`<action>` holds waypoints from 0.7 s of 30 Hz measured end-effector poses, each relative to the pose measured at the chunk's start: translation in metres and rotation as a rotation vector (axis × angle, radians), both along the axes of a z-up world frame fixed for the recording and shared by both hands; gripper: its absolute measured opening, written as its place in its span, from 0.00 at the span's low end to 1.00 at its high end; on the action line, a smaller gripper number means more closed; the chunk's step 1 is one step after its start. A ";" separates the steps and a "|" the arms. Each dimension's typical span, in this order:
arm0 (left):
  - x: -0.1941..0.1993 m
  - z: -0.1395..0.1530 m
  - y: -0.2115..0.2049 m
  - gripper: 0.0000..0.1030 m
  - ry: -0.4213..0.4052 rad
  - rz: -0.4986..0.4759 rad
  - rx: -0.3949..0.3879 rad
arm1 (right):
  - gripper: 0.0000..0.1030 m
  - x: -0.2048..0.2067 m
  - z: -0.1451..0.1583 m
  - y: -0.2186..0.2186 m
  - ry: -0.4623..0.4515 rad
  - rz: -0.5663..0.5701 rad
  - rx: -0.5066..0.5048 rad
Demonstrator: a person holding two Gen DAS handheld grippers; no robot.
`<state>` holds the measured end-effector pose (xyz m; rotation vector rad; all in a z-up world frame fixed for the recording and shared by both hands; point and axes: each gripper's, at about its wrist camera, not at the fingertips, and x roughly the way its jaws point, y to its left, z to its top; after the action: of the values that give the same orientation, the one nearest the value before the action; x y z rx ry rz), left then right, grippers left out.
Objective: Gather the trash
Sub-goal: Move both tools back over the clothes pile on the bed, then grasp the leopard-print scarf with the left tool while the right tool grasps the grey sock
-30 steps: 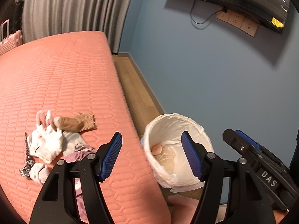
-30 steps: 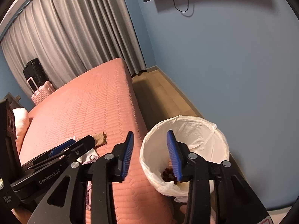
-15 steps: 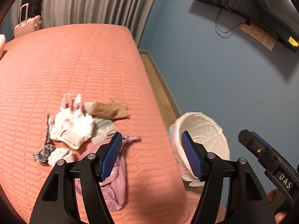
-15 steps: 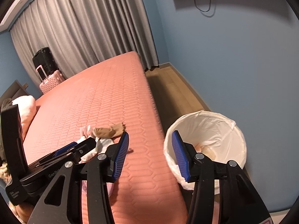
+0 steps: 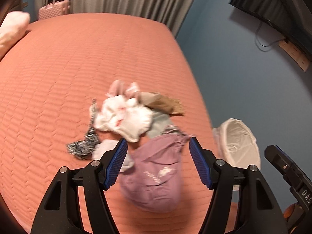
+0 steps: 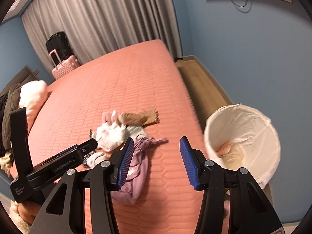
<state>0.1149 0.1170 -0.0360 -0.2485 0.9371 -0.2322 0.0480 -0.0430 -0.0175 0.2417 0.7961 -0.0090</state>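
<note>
The left tongs (image 5: 157,163) hang spread wide with nothing between them, poised over a purple garment (image 5: 154,177) that lies on the bed (image 5: 78,58) near its right-hand edge. Just beyond it sits a small heap: a white cloth (image 5: 124,117) on top, a brown sock (image 5: 163,103) at the far side with its ribbed cuff pointing toward the mattress edge, a pale grey piece (image 5: 159,122) under the white one, and a black-and-white patterned scrap (image 5: 83,146) trailing off to the left. The picture is blurred, so finer detail of the heap cannot be read. The right tongs (image 6: 157,160) are also parted wide and empty, held over bare coverlet between the purple garment (image 6: 136,173) and the mattress edge. Past that edge, on the floor strip (image 6: 202,81) between bed and blue wall (image 6: 243,48), stands the white-lined bin (image 6: 253,120), close against the bed's side, with pale crumpled items lying at its bottom. The far half of the bed is bare coverlet up to a pink pillow (image 6: 33,95) at the left. A pink suitcase (image 6: 62,66) and a black one behind it stand by the grey curtain (image 6: 109,15) beyond the bed.
</note>
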 end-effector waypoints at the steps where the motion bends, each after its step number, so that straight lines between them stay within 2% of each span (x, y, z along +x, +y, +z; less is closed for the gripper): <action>1: 0.001 -0.002 0.006 0.61 0.006 0.011 0.004 | 0.47 0.002 -0.003 0.007 0.008 0.010 0.002; 5: 0.000 -0.013 0.032 0.61 0.031 0.057 0.006 | 0.52 0.008 -0.016 0.029 0.037 0.040 0.011; 15: 0.006 -0.038 0.088 0.62 0.097 0.163 0.006 | 0.52 0.026 -0.050 0.093 0.112 0.163 -0.002; 21: 0.013 -0.049 0.110 0.67 0.121 0.209 0.003 | 0.52 0.044 -0.074 0.125 0.164 0.215 0.011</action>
<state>0.1284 0.2272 -0.0846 -0.3586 1.0233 -0.0229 0.0920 0.0816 -0.0915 0.1661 0.9821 0.1797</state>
